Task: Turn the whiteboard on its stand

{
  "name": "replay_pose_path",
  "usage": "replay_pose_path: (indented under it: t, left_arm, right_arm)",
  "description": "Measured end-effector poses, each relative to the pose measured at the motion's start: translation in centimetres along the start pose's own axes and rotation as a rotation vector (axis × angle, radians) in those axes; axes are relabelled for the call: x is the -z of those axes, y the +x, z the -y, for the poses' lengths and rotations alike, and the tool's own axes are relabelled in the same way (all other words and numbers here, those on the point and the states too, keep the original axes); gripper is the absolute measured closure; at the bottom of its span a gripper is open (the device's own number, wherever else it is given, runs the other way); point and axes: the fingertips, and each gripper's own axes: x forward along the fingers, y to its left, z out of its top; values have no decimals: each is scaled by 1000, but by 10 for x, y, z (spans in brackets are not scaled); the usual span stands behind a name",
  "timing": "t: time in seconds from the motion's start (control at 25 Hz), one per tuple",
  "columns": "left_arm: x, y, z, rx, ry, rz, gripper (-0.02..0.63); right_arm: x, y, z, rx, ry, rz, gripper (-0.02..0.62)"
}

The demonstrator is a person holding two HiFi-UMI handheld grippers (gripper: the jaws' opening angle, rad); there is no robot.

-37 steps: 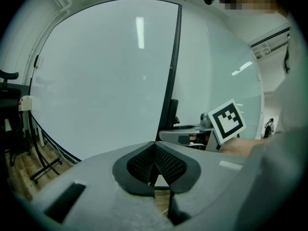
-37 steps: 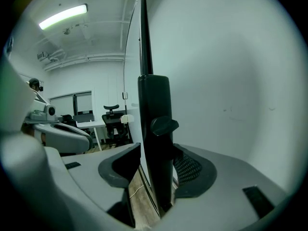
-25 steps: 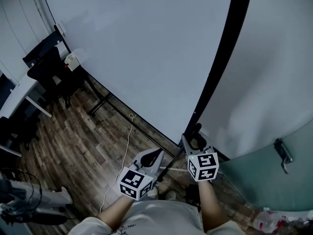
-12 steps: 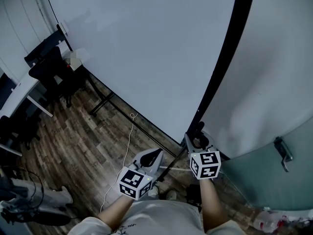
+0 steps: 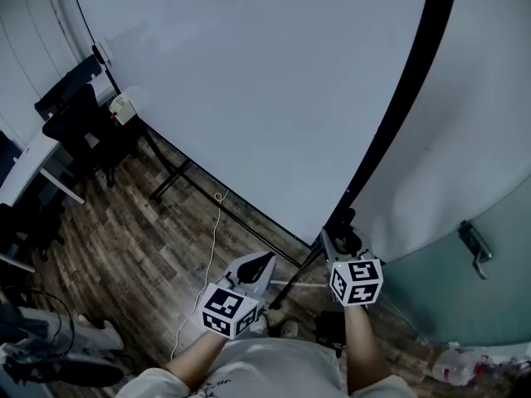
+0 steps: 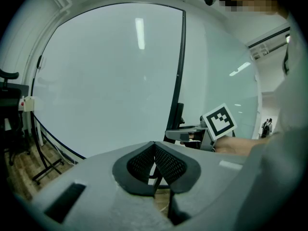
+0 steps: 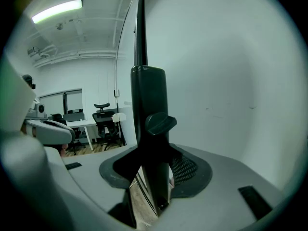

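Whiteboard (image 5: 249, 81) fills the upper centre of the head view. Its black stand post (image 5: 397, 118) runs diagonally from upper right to lower centre. Right gripper (image 5: 343, 240), lower centre-right: jaws clamped on that post, with a locking knob (image 7: 160, 123) on the post just beyond them. Left gripper (image 5: 259, 264), lower centre: jaw tips pressed together, nothing held, apart from the board. Office chair (image 5: 73, 118) at left edge, on wood floor (image 5: 141, 239).
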Motion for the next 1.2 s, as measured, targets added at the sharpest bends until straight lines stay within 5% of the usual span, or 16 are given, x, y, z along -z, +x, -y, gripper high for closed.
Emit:
replay_pose_path:
  t: [1.2]
  left_arm:
    - [13,-44,43,62,31,8,595]
  right_arm:
    - [21,-83,-2,126,13,21,436]
